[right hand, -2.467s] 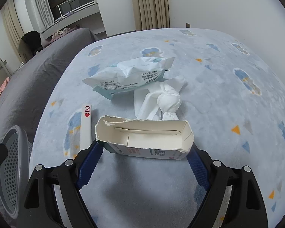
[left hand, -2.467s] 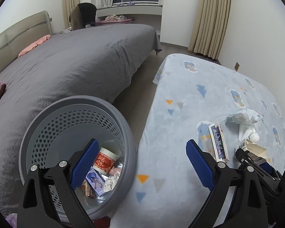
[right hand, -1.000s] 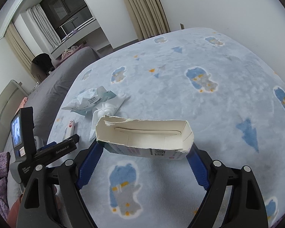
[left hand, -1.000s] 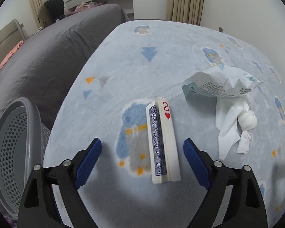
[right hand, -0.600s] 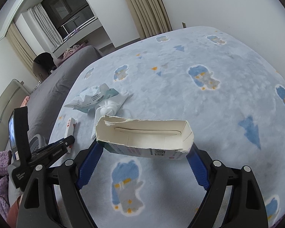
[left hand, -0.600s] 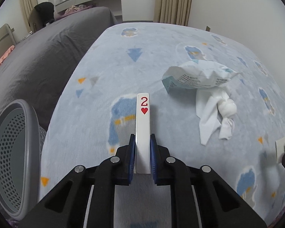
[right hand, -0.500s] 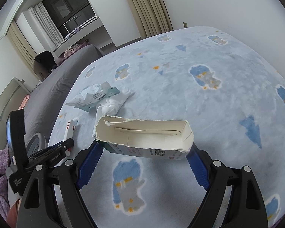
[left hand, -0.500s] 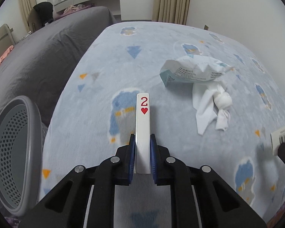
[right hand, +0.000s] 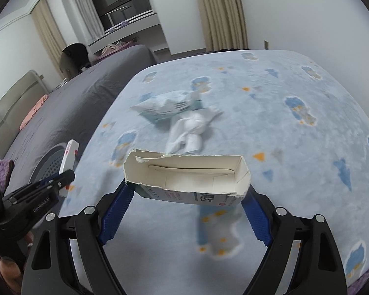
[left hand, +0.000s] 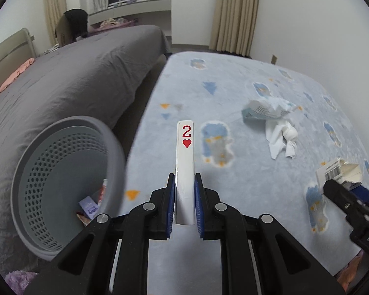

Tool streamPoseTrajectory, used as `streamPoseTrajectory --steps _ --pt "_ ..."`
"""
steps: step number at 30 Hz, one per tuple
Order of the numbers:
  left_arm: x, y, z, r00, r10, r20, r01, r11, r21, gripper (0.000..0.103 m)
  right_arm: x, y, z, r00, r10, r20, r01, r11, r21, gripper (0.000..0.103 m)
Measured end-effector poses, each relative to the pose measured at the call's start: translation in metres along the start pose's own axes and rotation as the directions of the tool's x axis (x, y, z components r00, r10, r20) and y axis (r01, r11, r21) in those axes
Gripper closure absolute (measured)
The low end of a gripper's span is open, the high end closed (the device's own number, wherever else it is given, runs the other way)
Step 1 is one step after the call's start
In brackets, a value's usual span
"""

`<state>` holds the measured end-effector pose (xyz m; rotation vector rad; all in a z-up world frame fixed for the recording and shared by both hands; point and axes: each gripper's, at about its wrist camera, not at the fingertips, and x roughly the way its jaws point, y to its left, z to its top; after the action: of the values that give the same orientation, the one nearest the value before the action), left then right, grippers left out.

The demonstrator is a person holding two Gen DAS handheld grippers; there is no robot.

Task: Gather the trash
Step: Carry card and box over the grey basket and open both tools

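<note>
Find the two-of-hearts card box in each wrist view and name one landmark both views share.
Left wrist: card box at centre, clamped upright between the left gripper fingers.
Right wrist: card box at the left edge, above the grey basket.
Shared landmark: white knotted tissue on the blue blanket.

lower end of card pack (left hand: 185, 172) hidden between left gripper (left hand: 184, 205) pads. basket (left hand: 61, 182) contents mostly hidden behind its rim, too small to identify. torn carton (right hand: 187, 175) print blurred, unreadable. wrapper (right hand: 167, 107) and tissue (right hand: 190, 131) motion-blurred in right view. right gripper (left hand: 351, 196) cut by left view's edge.
</note>
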<state>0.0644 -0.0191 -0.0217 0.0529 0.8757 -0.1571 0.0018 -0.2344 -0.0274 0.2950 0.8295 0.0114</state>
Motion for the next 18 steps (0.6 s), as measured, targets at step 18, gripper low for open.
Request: streamPoseTrajectory --steps 18 --pt "-0.030 0.172 -0.022 0.970 0.243 0.010 -0.236 0.948 -0.216 0.088 0.054 0.192 0.018 0.961 0.251 -0.113 -0.273 0.923 -0.271 0.021"
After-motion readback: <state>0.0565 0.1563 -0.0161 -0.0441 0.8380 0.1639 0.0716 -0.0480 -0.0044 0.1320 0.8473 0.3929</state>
